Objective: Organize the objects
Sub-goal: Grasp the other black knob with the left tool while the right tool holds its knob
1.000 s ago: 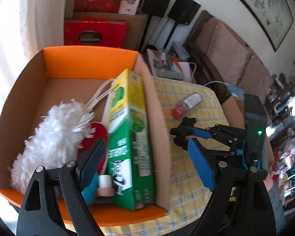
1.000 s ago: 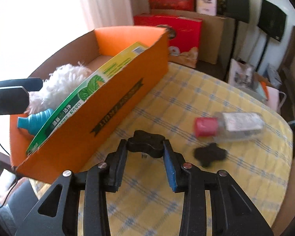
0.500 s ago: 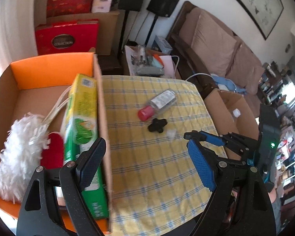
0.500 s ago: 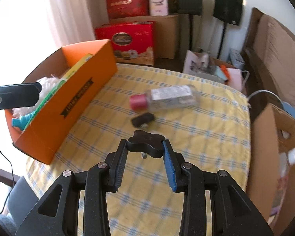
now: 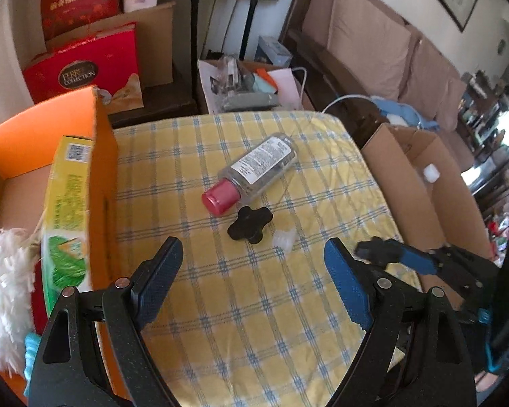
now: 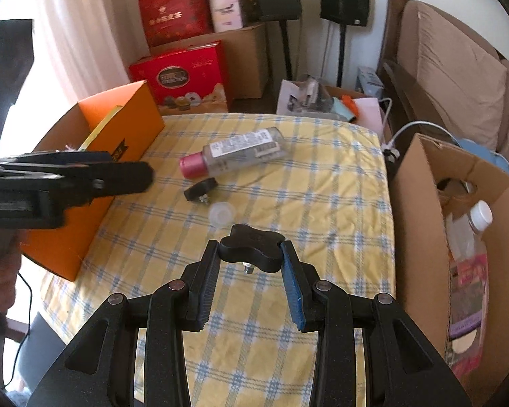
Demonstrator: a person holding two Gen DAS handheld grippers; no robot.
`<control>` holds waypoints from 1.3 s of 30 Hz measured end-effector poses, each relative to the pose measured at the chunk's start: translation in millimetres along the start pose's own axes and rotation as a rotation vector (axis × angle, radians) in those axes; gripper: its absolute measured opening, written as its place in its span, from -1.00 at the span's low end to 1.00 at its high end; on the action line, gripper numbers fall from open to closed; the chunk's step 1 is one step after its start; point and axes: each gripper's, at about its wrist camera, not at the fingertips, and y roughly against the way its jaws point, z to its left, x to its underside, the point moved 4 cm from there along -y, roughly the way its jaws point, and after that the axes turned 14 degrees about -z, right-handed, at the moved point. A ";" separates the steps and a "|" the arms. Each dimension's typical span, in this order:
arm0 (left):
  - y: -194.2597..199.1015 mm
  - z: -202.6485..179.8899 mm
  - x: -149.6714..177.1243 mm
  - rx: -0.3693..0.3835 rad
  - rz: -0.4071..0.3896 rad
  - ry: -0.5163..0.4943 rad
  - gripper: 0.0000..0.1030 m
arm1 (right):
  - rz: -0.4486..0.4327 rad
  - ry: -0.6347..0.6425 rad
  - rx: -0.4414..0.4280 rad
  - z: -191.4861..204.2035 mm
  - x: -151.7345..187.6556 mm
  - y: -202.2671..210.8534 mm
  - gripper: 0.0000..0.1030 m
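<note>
One red gift box (image 5: pixel 85 68) reads "FERRERO COLLECTION".

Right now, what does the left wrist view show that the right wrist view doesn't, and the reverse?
Left wrist only: the white duster inside the orange box, beside the green and yellow carton, and the open left gripper.

Right wrist only: the right gripper shut on a black star knob, and white-capped bottles in the brown carton.

Both: the pink-capped bottle, a second black star knob and the small clear cap on the yellow checked cloth.
</note>
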 end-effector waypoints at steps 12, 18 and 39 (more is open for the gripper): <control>-52.6 -5.4 8.6 -0.070 0.067 -0.073 0.15 | 0.009 -0.056 0.013 -15.4 13.5 -7.6 -0.30; -66.3 -5.2 14.6 -0.088 0.080 -0.086 -0.32 | 0.016 -0.065 0.010 -16.8 15.4 -7.2 -0.30; -13.7 -3.2 4.1 0.009 -0.006 -0.010 -0.76 | -0.030 -0.051 -0.006 -0.2 -1.6 9.4 -0.30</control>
